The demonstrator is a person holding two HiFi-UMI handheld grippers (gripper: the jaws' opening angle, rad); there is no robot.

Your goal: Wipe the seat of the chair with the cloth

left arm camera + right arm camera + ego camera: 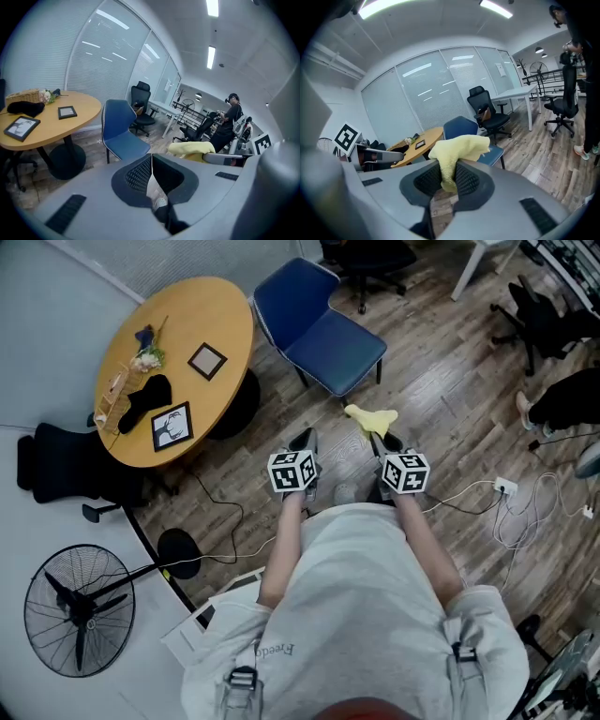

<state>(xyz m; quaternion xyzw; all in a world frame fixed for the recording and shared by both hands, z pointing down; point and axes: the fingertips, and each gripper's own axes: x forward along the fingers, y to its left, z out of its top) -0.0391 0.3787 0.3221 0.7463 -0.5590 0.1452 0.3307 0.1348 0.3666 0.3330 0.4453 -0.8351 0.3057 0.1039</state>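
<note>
Right tool (449,177) is gripping just a fold of cloth (459,146), left tool (151,161) idling clenched empty; drag across chair seat (335,351) risking pull-out.

Black office chair (372,256) partly beyond head view's top edge.

Fluffy cloth (370,416), matt wood-grain floor (450,381)

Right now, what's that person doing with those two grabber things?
A person stands holding a gripper in each hand. The right gripper is shut on a yellow cloth; the left gripper is shut and empty. The blue chair stands just ahead, and the cloth has not reached it yet.
</note>
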